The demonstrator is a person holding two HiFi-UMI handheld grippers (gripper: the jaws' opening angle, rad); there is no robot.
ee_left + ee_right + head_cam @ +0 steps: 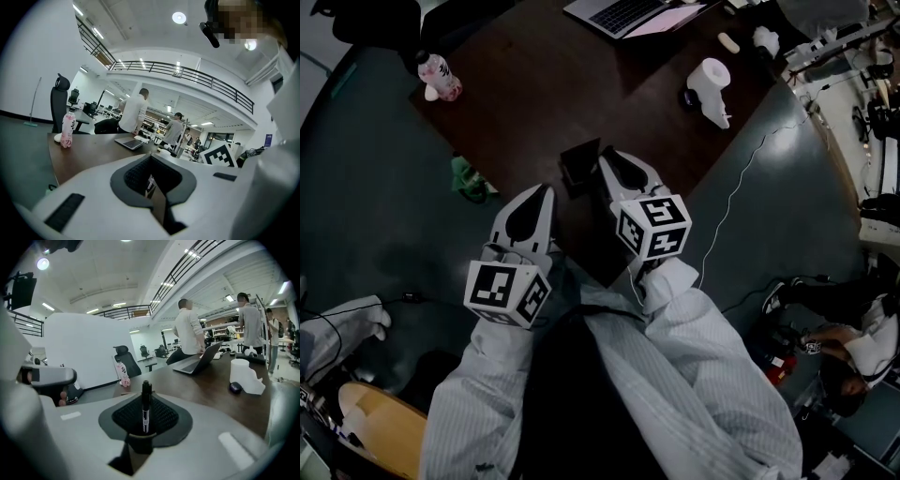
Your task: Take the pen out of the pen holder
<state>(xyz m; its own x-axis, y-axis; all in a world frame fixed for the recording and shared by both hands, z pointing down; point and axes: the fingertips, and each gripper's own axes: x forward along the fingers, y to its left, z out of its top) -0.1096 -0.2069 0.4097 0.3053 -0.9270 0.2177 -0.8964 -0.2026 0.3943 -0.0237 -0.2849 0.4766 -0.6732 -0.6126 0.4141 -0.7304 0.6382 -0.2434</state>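
two grippers at the pen holder, the right one clamped on the pen

nearest to the head camera are two pale striped sleeves [694, 375], and each one ends in a cube with square markers. in front of the cubes the left gripper [546, 192] and the right gripper [609, 159] lie side by side and point over the dark wooden table [553, 84]. the jaws of the left gripper are drawn together to a thin slit, and its own view shows no object pressed between the pads. the jaws of the right gripper are clamped on the pen [146, 404], a black one with a pale label, which stands upright between the two pads. its lower end goes down behind a dark round rim low between the jaws; whether it is completely free there i cannot tell. the black pen holder [579, 167] stands on the table near the edge, just beside the tips of both grippers. on the grey floor, left of the grippers, lies a small green thing [471, 180]. farther on the table are a white paper roll [710, 82] at the right and a pink bottle [439, 77] at the left corner. farthest is an open laptop [623, 11], and two persons [190, 331] are at that far side.
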